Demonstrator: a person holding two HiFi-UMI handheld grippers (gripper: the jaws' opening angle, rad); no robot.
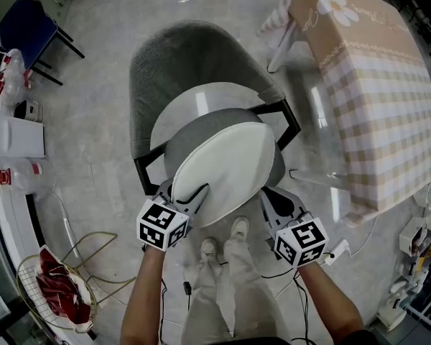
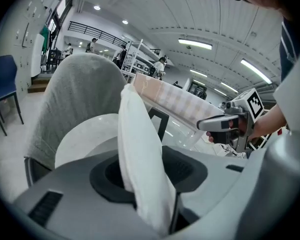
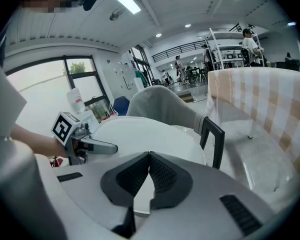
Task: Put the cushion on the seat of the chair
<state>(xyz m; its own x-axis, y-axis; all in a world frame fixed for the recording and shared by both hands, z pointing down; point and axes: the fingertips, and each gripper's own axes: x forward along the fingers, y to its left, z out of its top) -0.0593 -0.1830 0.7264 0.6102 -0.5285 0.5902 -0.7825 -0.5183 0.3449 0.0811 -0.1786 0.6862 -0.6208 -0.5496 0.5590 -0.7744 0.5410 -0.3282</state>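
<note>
Pale floor, grey chair. My left claw and right claw pinch the cushion by its near rim; it looks soft, light.

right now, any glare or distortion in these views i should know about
Head view: glare spots on the floor and a streak on the seat. Left gripper view: fisheye bending, dark corners, cushion soft up close. Right gripper view: same bending, window washed out.
</note>
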